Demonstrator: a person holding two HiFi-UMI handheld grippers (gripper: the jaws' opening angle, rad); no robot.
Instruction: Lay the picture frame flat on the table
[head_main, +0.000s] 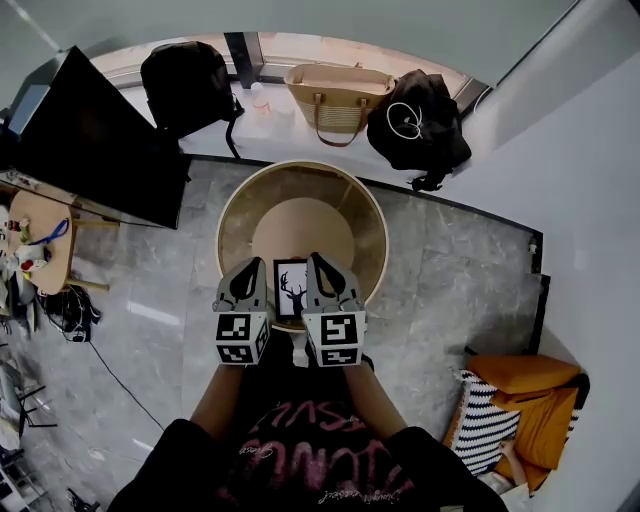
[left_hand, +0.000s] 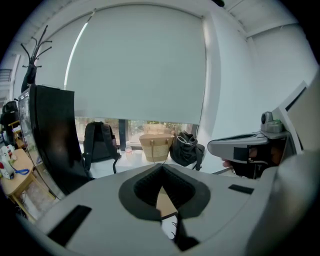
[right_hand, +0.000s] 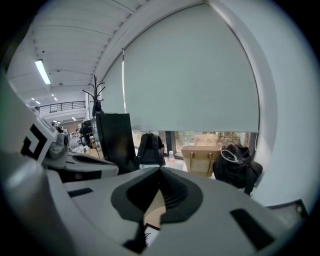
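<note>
Where the picture frame (head_main: 291, 289) is flanked on the worktop (head_main: 370, 230), the left hand-held gripper (head_main: 250, 264) is closed, empty. The right hand-held gripper (head_main: 318, 259) is likewise closed.

Black picture frame (head_main: 291, 289), white inside, tan table (head_main: 300, 222)

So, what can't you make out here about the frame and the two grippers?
- Picture frame, head view: flat or tilted cannot be told from above; its side edges run under the left gripper and right gripper, so contact is unclear.
- Left gripper view: the gripper's own body hides all but a sliver of the frame.
- Right gripper view: the same, only a sliver of frame shows.
</note>
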